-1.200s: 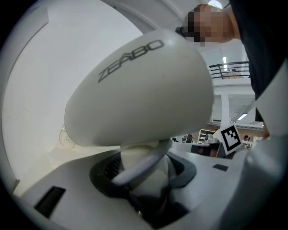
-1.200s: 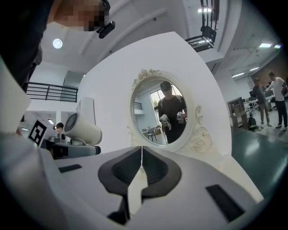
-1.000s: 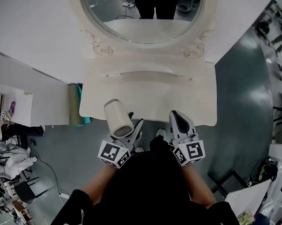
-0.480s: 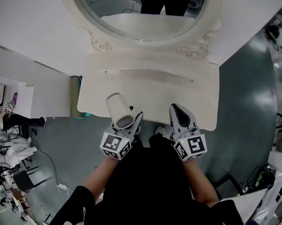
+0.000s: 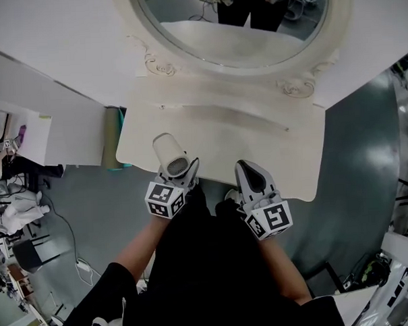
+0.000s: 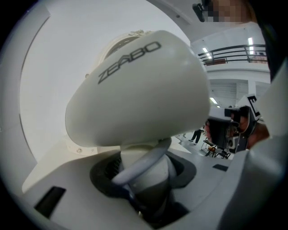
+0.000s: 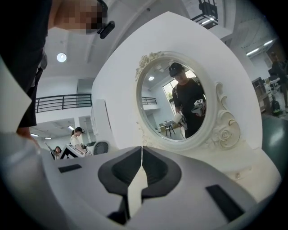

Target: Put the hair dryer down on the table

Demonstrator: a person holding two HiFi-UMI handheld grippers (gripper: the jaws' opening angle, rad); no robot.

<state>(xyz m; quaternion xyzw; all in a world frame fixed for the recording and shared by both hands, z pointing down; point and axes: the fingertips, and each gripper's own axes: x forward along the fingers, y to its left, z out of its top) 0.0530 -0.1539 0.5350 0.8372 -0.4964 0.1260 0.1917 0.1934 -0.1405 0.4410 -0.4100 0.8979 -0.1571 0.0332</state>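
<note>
A cream hair dryer hangs just above the front left part of the cream dressing table, barrel pointing away from me. My left gripper is shut on its handle. In the left gripper view the dryer's body fills the frame, and the handle sits clamped between the jaws of my left gripper. My right gripper hovers at the table's front edge to the right, jaws together and empty. Its view faces the oval mirror over my right gripper.
An ornate oval mirror stands at the back of the table. A rolled teal mat leans at the table's left side, beside a white partition. Grey floor lies to the right. People stand far off at the left.
My left gripper has carried the hair dryer forward and down, from the table's front edge to over its top. The right gripper has shifted a little to the left.
</note>
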